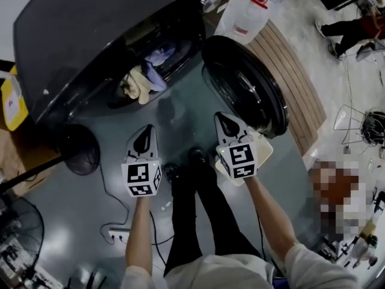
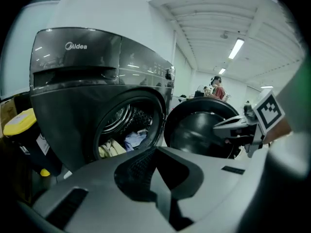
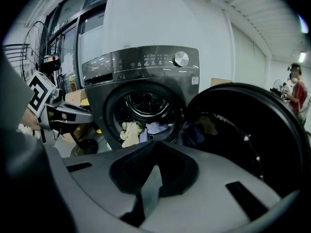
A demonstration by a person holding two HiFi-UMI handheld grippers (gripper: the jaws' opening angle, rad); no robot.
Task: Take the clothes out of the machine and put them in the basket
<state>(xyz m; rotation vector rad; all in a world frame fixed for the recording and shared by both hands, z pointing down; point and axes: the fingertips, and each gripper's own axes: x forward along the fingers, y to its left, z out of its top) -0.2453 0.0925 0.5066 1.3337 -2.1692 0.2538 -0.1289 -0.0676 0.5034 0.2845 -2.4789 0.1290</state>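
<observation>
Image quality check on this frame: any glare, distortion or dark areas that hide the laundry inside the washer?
Head view: dim and low-contrast, yet the pale crumpled clothes show in the dark grey front-loading washing machine. Left gripper view: strong fisheye bending, black corners, one glaring ceiling strip light. Right gripper view: same bending, drum well lit, clothes readable.
</observation>
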